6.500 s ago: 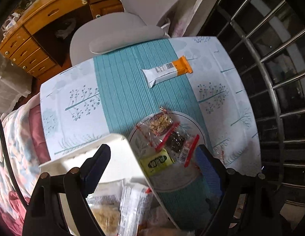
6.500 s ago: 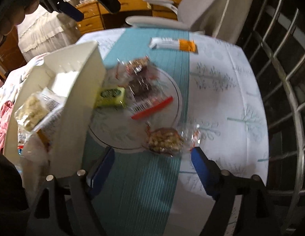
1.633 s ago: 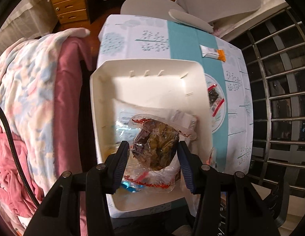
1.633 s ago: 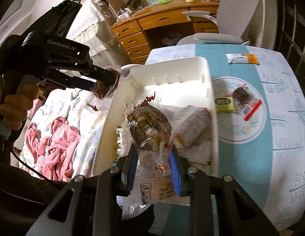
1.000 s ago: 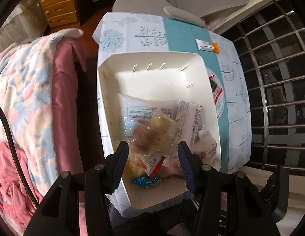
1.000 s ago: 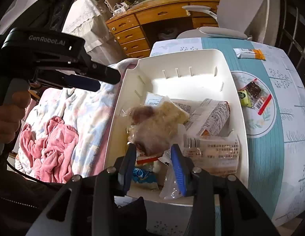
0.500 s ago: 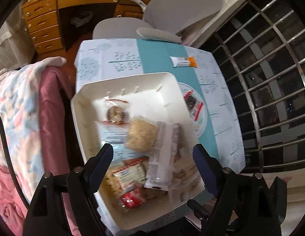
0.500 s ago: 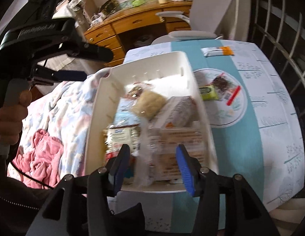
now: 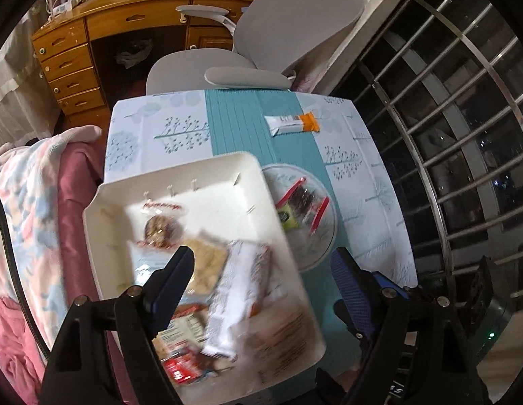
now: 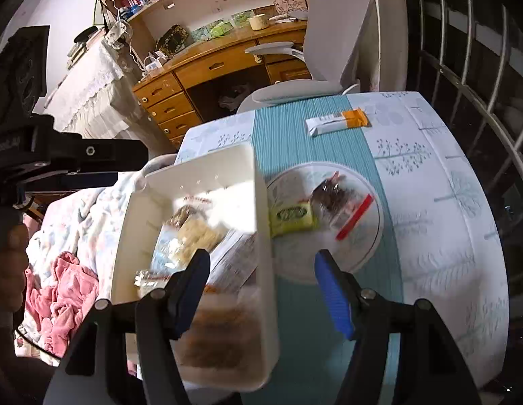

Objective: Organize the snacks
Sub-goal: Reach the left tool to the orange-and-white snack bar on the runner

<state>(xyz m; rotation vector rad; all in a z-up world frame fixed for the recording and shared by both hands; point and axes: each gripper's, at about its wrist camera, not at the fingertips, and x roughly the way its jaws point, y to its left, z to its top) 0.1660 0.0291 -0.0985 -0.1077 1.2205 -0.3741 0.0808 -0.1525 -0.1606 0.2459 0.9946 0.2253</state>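
The left gripper [image 9: 261,266] hung with jaws apart above the white bin [image 9: 109,236] of snack packets. A plate [image 9: 329,236] lay beside it

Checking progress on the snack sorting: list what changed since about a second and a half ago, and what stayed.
Both grippers let go: each clamped a clear-wrapped snack over the white bin then; now the left gripper is open and empty, the right gripper empty and opening, and both views have swung toward the plate. The orange-ended bar and the plate's green packet stayed put.
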